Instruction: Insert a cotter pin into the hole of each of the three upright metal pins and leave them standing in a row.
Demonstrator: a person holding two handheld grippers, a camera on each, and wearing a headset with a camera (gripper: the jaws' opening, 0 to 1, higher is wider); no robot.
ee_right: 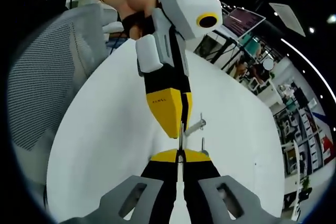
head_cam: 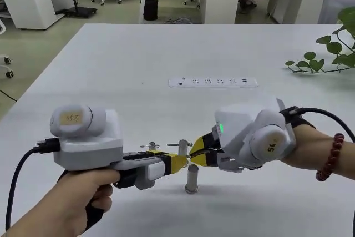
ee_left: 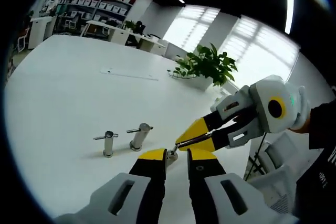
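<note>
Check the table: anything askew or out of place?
Nothing stands out. Both cottered pins stand, and the third pin is upright too.

Power strip (head_cam: 213,82) far back on the counter (head_cam: 111,65), plant (head_cam: 333,48) at its right edge, two metal pins (head_cam: 183,146) side by side nearer, third pin (head_cam: 191,179) before them, between left tool (head_cam: 180,162) and right tool (head_cam: 195,152), cotter pin (ee_right: 181,139) in the right tool.

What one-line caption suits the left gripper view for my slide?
Right gripper holds a thin metal cotter pin at the third upright metal pin; two pinned ones stand beyond.
</note>
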